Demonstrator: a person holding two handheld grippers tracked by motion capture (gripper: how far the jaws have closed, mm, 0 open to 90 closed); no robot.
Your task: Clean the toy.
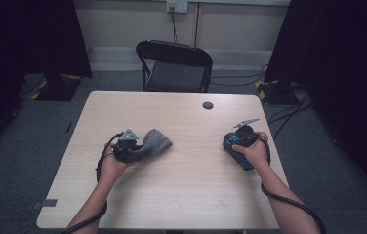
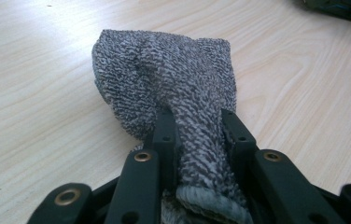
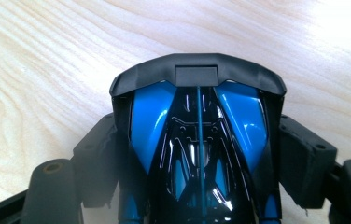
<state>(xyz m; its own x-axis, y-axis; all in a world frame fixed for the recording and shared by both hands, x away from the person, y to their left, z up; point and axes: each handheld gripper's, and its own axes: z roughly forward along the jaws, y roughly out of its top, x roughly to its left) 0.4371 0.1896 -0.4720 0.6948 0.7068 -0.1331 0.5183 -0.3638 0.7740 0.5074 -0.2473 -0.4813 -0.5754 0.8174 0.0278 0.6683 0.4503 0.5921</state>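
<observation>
Left gripper [image 2: 197,126] pinched grey cloth [image 2: 169,79], right gripper [image 3: 197,154] clamped blue toy car [image 3: 197,140]; glossy body risked slipping if wiped hard.

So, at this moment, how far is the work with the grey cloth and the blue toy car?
Done: both things are grasped. The left gripper is shut on the grey cloth, whose free end lies on the table. The right gripper is shut on the blue toy car just above the wood. In hand: holding both, well apart. Left: probably bringing cloth and car together; no contact between them yet.
</observation>
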